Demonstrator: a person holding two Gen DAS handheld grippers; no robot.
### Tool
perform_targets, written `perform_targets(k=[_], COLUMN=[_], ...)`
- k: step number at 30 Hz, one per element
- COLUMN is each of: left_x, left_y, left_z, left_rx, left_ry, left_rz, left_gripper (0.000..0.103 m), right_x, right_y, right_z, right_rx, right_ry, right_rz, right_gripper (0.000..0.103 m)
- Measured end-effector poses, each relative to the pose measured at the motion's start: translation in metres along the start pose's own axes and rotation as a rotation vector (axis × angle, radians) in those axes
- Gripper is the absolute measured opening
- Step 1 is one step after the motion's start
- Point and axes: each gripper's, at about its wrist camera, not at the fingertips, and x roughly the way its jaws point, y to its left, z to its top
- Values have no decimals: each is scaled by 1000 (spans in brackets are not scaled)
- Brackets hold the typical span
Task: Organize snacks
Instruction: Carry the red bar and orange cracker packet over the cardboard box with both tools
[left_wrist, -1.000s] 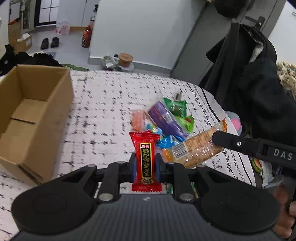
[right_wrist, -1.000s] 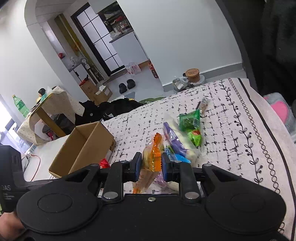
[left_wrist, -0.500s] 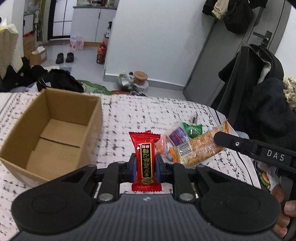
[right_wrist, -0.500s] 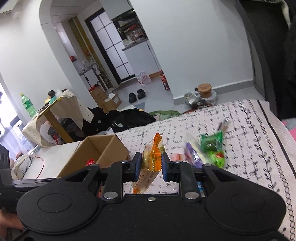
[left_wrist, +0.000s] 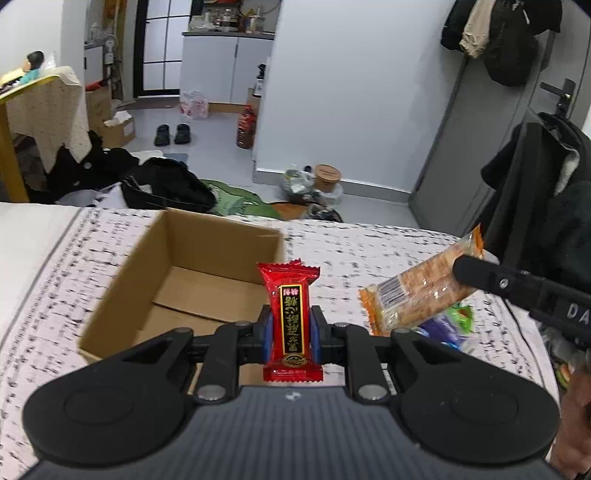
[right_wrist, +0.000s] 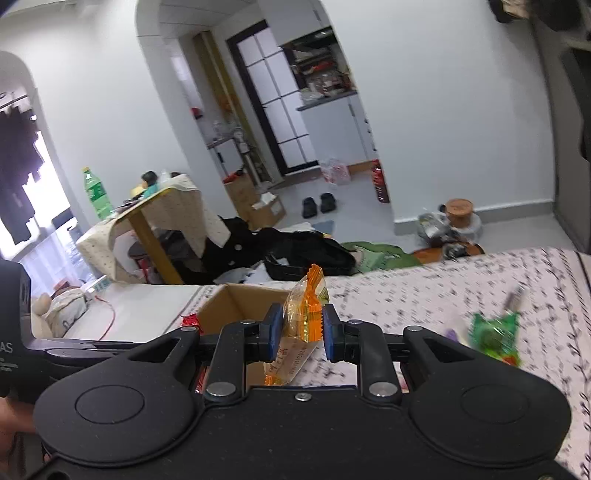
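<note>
Red snack (left_wrist: 290, 317) clamped upright in left jaws, above open box (left_wrist: 192, 280) edge.

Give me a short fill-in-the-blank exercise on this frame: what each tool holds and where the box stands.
1. The left tool is shut on a ____ snack packet.
2. The right tool grips an ____-edged cracker pack.
3. The cardboard box stands open and ____ inside.

Missing words: red; orange; empty

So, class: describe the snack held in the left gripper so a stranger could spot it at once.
Start at the open cardboard box on the patterned cloth. Just in front of it, the left gripper pinches a red wrapper upright. Unlike the orange cracker pack nearby, it is glossy red with a black-and-gold label.
</note>
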Motion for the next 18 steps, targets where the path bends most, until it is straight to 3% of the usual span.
perform_targets(k=[18], left_x=[3], left_y=[67], left_z=[9], left_rx=[-39], left_ry=[8], left_rz=[142], left_gripper=[19], right_x=[64], right_y=[68], right_z=[8], right_rx=[-182], right_ry=[137], right_rz=[141], right_gripper=[23])
